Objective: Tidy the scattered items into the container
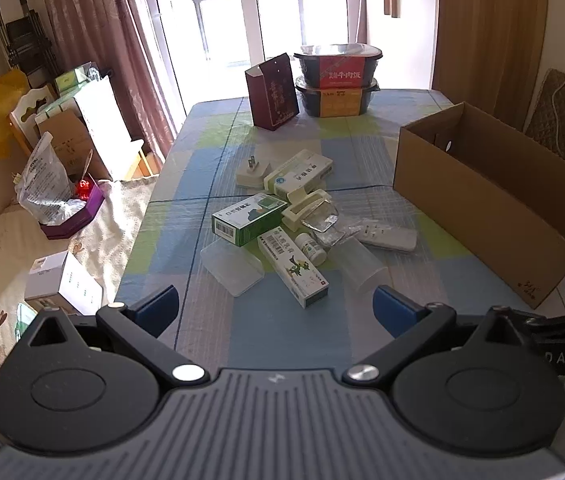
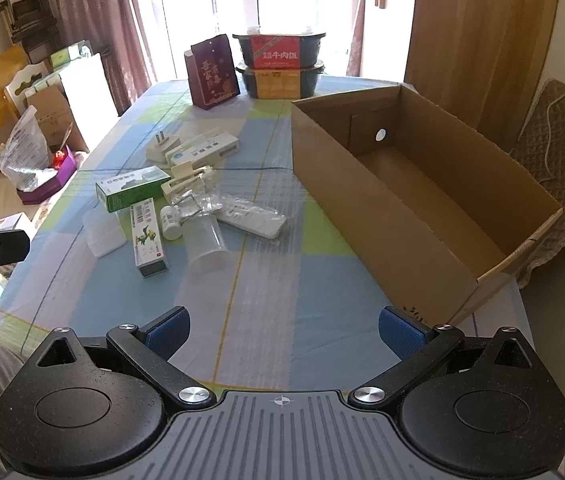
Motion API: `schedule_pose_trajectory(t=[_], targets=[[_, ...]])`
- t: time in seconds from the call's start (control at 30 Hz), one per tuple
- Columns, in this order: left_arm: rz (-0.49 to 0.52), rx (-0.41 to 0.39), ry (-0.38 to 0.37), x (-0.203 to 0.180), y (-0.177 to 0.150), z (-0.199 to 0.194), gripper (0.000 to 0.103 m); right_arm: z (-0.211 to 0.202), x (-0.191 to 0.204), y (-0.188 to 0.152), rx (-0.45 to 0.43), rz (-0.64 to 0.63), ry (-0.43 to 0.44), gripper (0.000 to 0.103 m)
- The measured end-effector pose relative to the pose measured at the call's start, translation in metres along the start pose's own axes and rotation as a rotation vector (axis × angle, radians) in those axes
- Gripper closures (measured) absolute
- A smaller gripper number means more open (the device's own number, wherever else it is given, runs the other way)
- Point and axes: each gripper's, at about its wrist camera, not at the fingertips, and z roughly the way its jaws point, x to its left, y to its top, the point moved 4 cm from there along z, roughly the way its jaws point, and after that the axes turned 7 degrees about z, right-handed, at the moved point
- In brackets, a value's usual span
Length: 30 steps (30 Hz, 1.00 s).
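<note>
Held the left gripper wide apart and empty above the near edge of the checked tablecloth. Found medicine boxes, a small white bottle, a clear cup and a remote heaped mid-table. Kept the right gripper equally wide and empty, beside the open cardboard box along the right edge.

At the far end of the table, two stacked black meal bowls stand just beside a dark red gift bag. Left of the table, a purple tray holds a plastic bag.
</note>
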Motion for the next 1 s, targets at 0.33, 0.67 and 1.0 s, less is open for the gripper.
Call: schedule_pose_trajectory(t=[0.33,0.67,1.0], targets=[[-0.002,0.002,0.001,0.004,0.001,0.004,0.001,-0.002,0.001,0.001,0.003,-0.005,-0.002,0.000],[-0.003,0.005,-0.008,0.002,-0.010,0.011,0.001,0.001,0.003,0.000,0.001,-0.012,-0.011,0.000],[-0.004,0.017,-0.016,0.000,-0.017,0.014,0.001,0.002,0.002,0.001,0.008,-0.011,-0.015,0.000]])
